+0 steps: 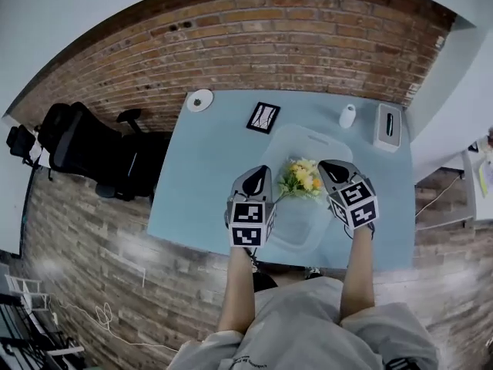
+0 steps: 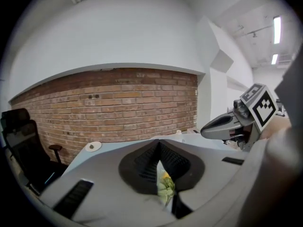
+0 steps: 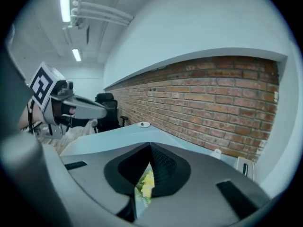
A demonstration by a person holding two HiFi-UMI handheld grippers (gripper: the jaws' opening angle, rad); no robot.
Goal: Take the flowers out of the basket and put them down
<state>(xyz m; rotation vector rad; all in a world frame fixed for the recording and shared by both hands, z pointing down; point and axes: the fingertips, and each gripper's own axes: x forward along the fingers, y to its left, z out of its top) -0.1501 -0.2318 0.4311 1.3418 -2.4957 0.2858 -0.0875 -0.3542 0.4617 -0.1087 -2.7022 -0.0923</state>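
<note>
The yellow flowers (image 1: 302, 177) sit in the clear plastic basket (image 1: 296, 230) on the pale blue counter (image 1: 204, 176). The left tongs (image 1: 263, 169) are just beside them on one side and the right tongs (image 1: 324, 165) on the other. Both tongs are closed tip to tip with nothing clamped, and each gripper view shows only a sliver of blossom through the slit behind the tips. The risk, as I judge it, is that closed tongs pushed in from both sides would crush or scatter the blooms rather than take them, and could shove the light basket along the counter. They need to part first and close on the stems, since a grip on petals alone may slip or tear. The stems are hidden below the blooms and the basket's cloudy wall, so I cannot tell whether this is one tied bunch or loose stems, nor how deep the basket is.
</note>
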